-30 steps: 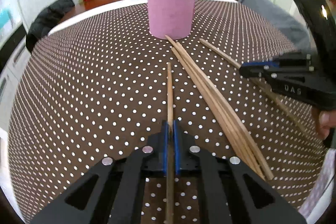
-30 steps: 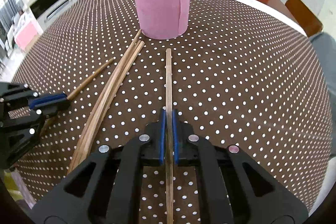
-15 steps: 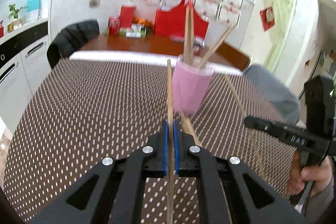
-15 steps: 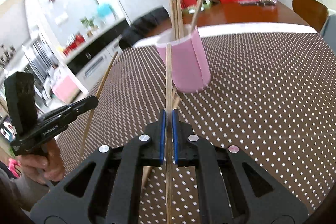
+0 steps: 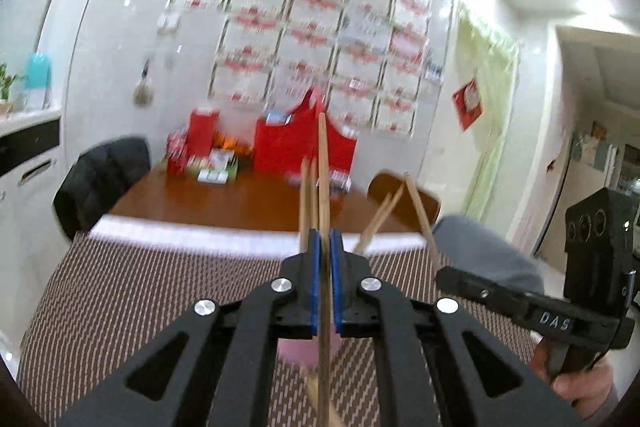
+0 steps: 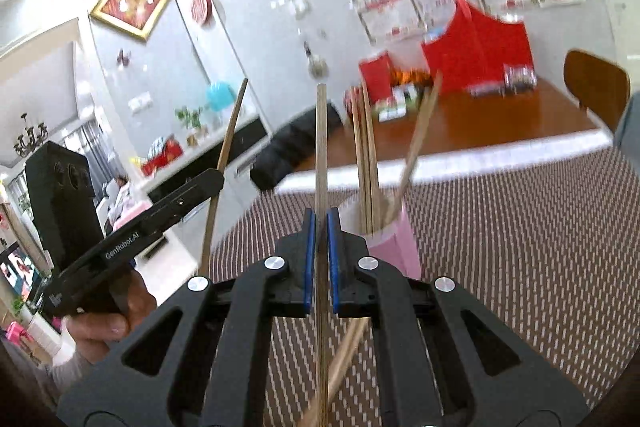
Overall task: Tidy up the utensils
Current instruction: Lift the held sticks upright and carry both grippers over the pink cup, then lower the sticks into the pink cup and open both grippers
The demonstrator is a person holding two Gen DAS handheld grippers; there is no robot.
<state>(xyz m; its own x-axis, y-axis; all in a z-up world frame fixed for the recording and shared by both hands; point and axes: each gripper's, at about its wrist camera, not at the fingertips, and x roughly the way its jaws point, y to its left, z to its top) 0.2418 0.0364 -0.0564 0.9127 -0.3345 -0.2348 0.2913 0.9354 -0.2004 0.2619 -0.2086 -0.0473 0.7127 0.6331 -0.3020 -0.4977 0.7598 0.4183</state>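
Note:
My left gripper (image 5: 325, 239) is shut on a wooden chopstick (image 5: 323, 163) that points up, lifted above the table. My right gripper (image 6: 321, 217) is shut on another wooden chopstick (image 6: 321, 143), also upright. The pink cup (image 6: 396, 247) with several chopsticks in it stands just right of the right gripper; in the left wrist view it (image 5: 300, 349) is mostly hidden behind my fingers. The right gripper (image 5: 444, 273) shows at the right of the left wrist view, the left gripper (image 6: 218, 179) at the left of the right wrist view. More chopsticks (image 6: 344, 351) lie on the table.
The brown dotted tablecloth (image 6: 520, 247) covers the table. A wooden table (image 5: 224, 195) with red boxes (image 5: 292, 147) stands behind. A black jacket hangs on a chair (image 5: 100, 179) at the left, and a brown chair (image 6: 596, 83) at the right.
Both grippers have lifted their chopsticks off the table and tilted them upright. The cup has dropped low in both views.

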